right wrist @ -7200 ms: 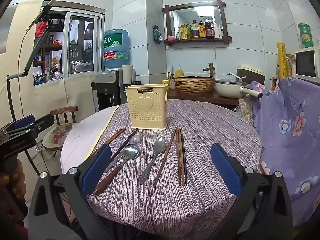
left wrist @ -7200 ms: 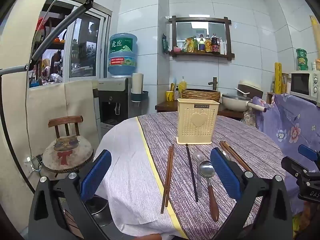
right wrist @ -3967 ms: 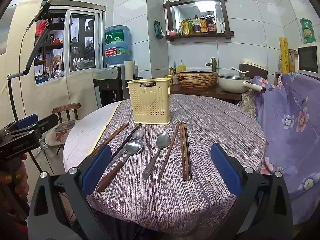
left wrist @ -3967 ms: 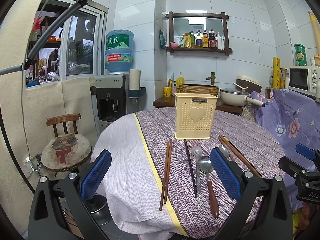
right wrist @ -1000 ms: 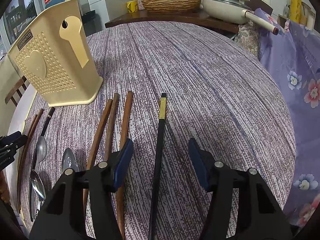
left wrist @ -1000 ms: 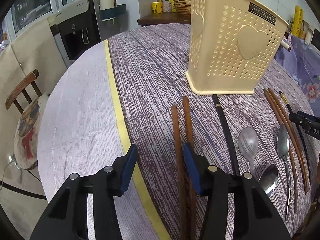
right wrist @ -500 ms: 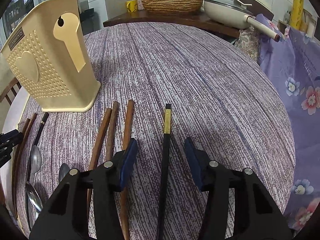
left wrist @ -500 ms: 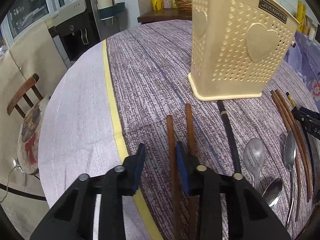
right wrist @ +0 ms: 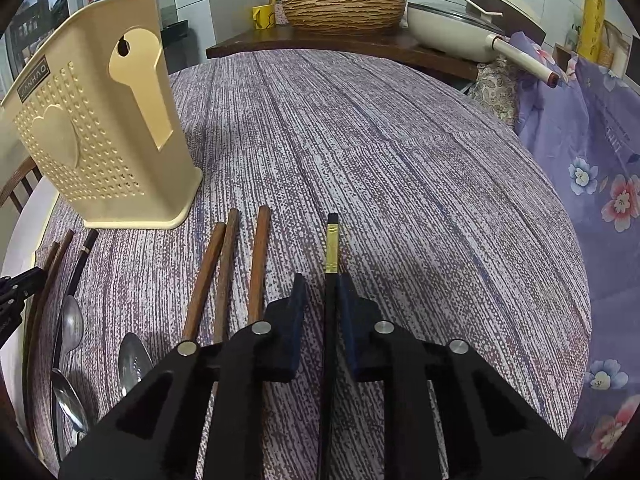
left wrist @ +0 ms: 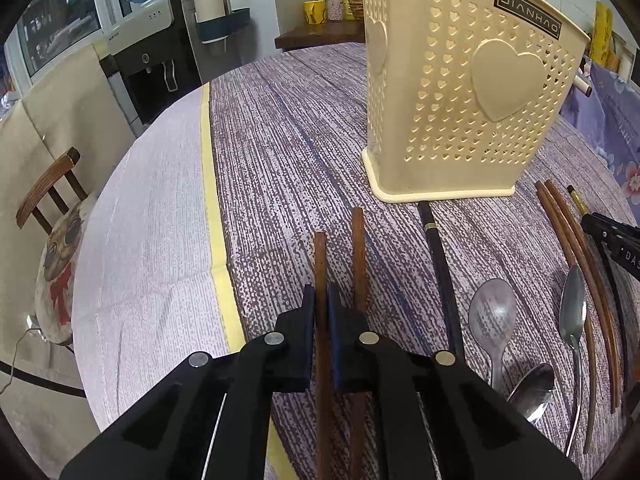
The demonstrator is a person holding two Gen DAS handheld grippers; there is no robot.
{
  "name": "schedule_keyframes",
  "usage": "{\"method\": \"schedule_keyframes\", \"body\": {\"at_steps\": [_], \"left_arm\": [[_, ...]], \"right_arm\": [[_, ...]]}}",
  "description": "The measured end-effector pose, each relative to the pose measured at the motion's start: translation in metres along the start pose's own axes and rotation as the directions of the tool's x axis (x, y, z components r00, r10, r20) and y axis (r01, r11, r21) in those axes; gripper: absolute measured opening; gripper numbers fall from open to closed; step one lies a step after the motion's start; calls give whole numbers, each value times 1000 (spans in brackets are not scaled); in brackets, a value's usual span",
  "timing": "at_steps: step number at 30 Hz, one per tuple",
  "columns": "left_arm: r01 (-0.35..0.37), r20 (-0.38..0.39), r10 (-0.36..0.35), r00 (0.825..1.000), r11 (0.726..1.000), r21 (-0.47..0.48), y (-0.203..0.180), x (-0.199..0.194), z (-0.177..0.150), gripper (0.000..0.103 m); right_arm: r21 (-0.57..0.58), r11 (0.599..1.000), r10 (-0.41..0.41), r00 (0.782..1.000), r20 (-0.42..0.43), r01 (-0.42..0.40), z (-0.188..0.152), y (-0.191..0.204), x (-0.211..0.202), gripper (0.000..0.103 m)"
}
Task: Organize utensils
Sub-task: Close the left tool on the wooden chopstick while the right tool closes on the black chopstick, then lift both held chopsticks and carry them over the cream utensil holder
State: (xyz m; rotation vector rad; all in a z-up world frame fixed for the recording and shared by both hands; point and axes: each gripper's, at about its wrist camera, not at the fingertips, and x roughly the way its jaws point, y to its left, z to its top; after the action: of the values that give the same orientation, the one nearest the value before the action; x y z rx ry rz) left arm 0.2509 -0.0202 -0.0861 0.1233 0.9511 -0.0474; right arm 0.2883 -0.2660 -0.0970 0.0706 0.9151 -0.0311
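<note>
A cream perforated utensil holder (left wrist: 460, 96) stands on the purple tablecloth; it also shows in the right wrist view (right wrist: 92, 132). My left gripper (left wrist: 321, 300) is shut on the left one of two brown chopsticks (left wrist: 320, 264); its partner (left wrist: 358, 256) lies just right of the jaws. My right gripper (right wrist: 324, 292) is closed around a black chopstick with a gold band (right wrist: 332, 248), with a small gap still on the left side. Three brown chopsticks (right wrist: 224, 264) lie to its left. A black chopstick (left wrist: 440, 272) and spoons (left wrist: 490, 312) lie between the grippers.
A white cloth with a yellow edge (left wrist: 212, 184) covers the table's left part. A wooden chair (left wrist: 52, 216) stands off the left edge. A purple floral cloth (right wrist: 592, 152) hangs at the right. A counter with basket and pan (right wrist: 344, 8) is behind the table.
Both grippers moved down and forward to the table and their jaws narrowed. The left one closed onto the left brown chopstick; the right one closed around the black chopstick.
</note>
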Motion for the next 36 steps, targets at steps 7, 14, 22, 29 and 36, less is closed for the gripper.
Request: {"method": "schedule_keyframes", "body": {"at_steps": [7, 14, 22, 29, 36], "left_arm": [[6, 2, -6, 1000, 1000, 9, -4, -2, -3, 7], [13, 3, -13, 1000, 1000, 11, -4, -1, -1, 7], [29, 2, -29, 1000, 1000, -1, -1, 0, 1, 7], [65, 35, -63, 997, 997, -41, 9, -7, 6, 7], [107, 159, -96, 983, 993, -58, 17, -51, 16, 7]], "right_arm": [[-18, 1000, 11, 1000, -2, -11, -1, 7, 1, 8], [-19, 999, 28, 1000, 1, -28, -2, 4, 0, 8], [5, 997, 71, 997, 9, -72, 0, 0, 1, 8], [32, 992, 120, 992, 49, -121, 2, -6, -7, 8], [31, 977, 204, 964, 169, -212, 10, -8, -52, 8]]}}
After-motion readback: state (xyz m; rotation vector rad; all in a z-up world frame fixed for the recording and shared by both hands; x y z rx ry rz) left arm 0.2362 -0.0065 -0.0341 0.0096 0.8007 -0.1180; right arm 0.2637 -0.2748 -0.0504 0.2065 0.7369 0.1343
